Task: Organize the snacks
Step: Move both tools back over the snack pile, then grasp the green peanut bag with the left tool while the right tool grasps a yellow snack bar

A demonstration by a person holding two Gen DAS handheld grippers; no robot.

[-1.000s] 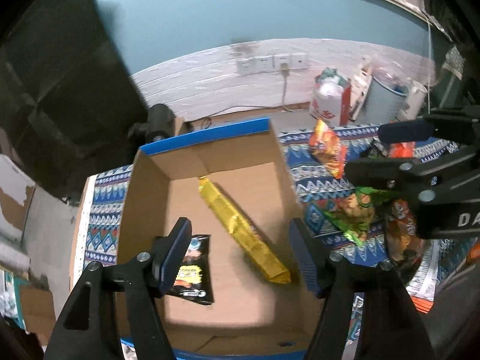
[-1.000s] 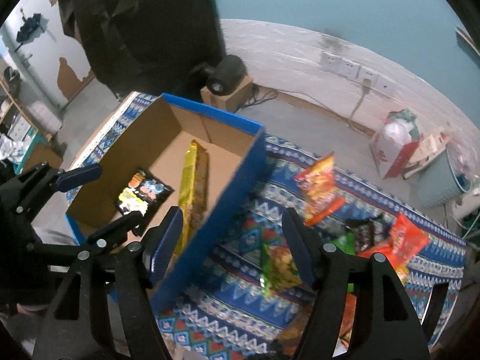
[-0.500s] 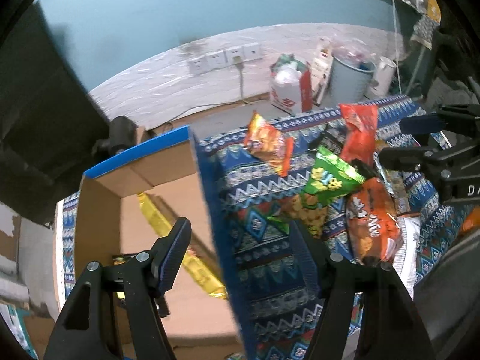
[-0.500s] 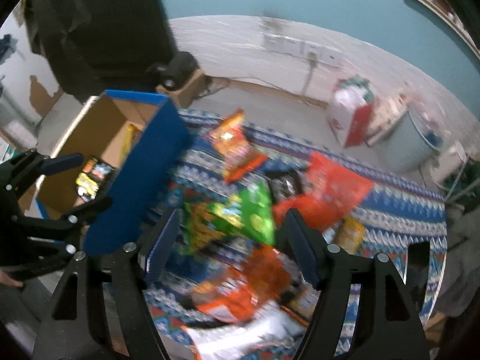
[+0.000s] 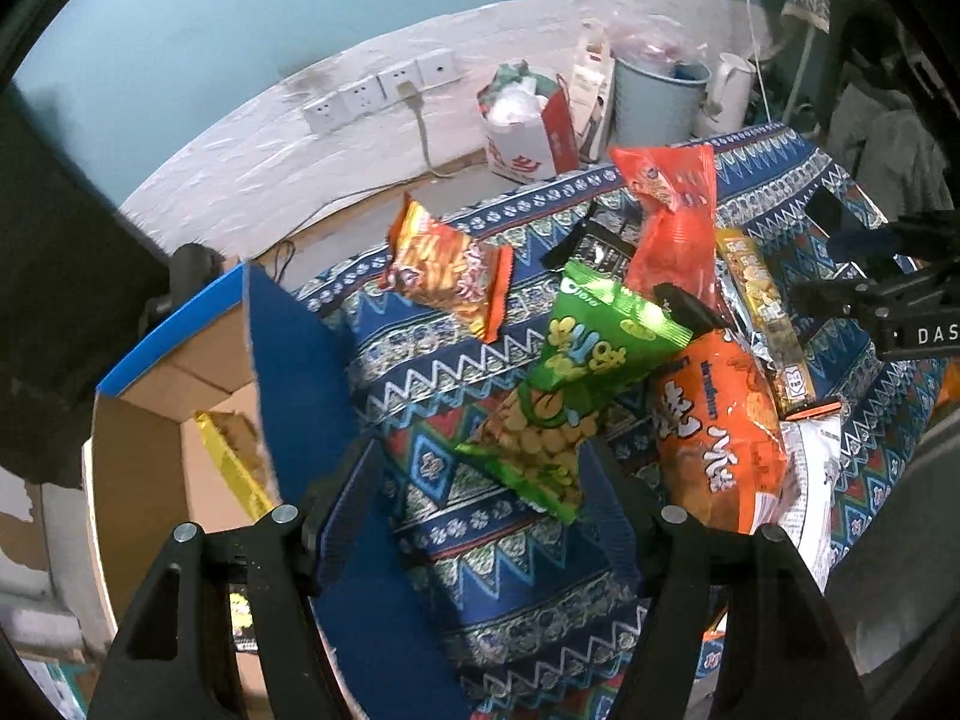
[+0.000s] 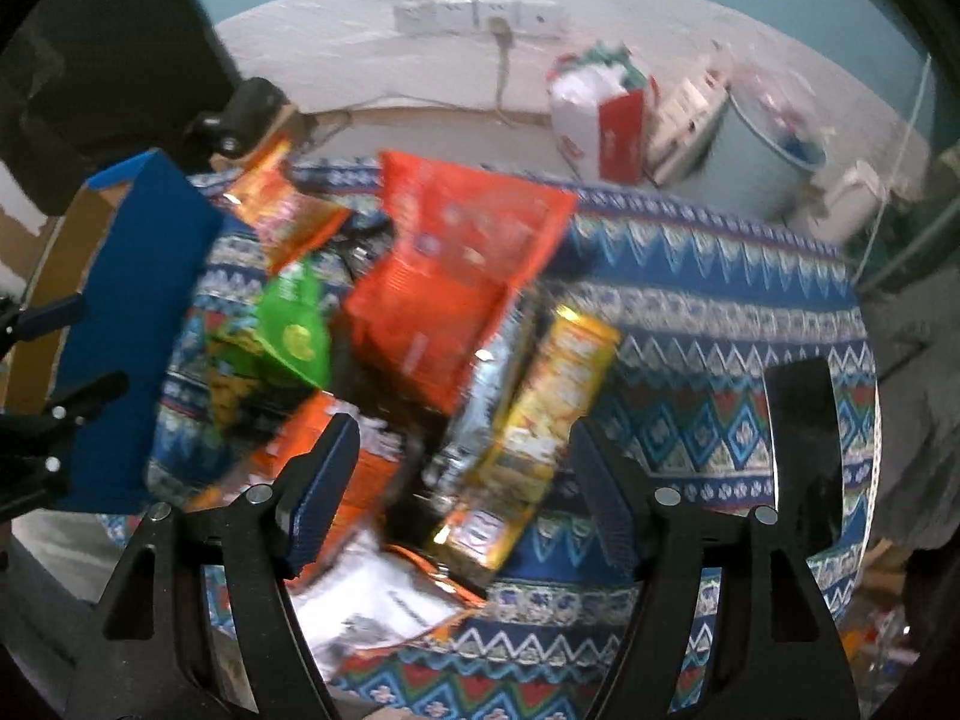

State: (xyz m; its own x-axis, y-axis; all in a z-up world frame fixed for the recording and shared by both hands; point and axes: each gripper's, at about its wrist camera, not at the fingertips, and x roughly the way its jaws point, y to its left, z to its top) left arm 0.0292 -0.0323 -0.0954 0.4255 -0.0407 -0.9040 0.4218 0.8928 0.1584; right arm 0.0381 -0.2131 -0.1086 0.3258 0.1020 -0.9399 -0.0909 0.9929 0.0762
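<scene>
**Both claws spread above the snack pile, box off to the left**

A heap of snack bags lies on the patterned blue cloth (image 5: 456, 372). In the left wrist view a green bag (image 5: 570, 384) rests partly over a large orange bag (image 5: 720, 420), with a red bag (image 5: 672, 222) propped behind them and a smaller orange-red bag (image 5: 444, 270) lying apart, nearer the wall. A long yellow pack (image 5: 762, 312) runs along the right of the heap, a white packet (image 5: 810, 480) just beside the large orange bag.

The blue wall of the cardboard box (image 5: 288, 384) rises at the left, close beside the left gripper (image 5: 480, 516). Inside the box a yellow pack (image 5: 231, 468) lies on the cardboard floor; little else of the inside shows.

The left gripper's jaws stand apart, empty, the green bag's lower end just above the gap. The right gripper (image 6: 462, 498) is blurred; its jaws are also spread and have just been opening, gripping nothing, the long yellow pack and the orange bag beneath them.

Behind the cloth stand a red-and-white paper bag (image 5: 528, 132), a pale bucket (image 5: 654, 102) and wall sockets (image 5: 378, 90).
</scene>
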